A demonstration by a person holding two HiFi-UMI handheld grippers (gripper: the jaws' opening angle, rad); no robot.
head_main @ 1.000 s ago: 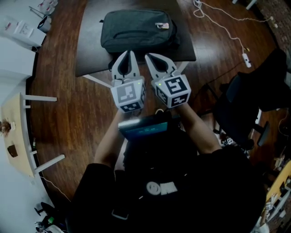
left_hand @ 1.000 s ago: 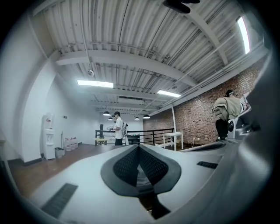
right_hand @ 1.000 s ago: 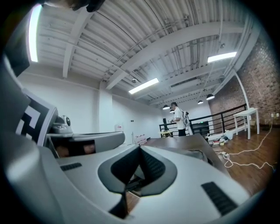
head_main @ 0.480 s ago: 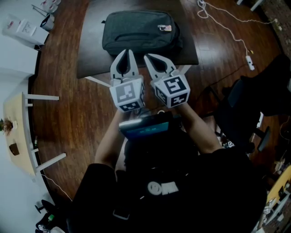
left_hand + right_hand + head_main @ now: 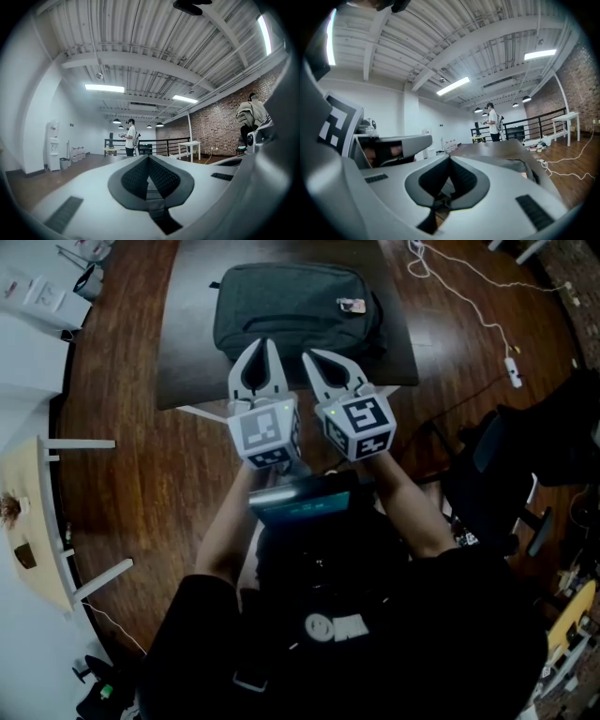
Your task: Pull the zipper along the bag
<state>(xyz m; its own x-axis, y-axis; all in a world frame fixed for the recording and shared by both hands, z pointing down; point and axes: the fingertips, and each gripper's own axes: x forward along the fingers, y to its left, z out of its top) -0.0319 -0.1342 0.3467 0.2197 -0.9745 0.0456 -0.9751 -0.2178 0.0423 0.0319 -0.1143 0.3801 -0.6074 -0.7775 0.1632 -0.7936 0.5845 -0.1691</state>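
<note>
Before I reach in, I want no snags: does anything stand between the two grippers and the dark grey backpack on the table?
Nothing visible. The left gripper and right gripper, both shut and empty, face the dark grey fabric backpack across the dark tabletop.

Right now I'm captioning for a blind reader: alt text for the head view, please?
A dark grey backpack lies on a dark table; in front of it, a person holds the left tongs and right tongs side by side, both shut and empty.
</note>
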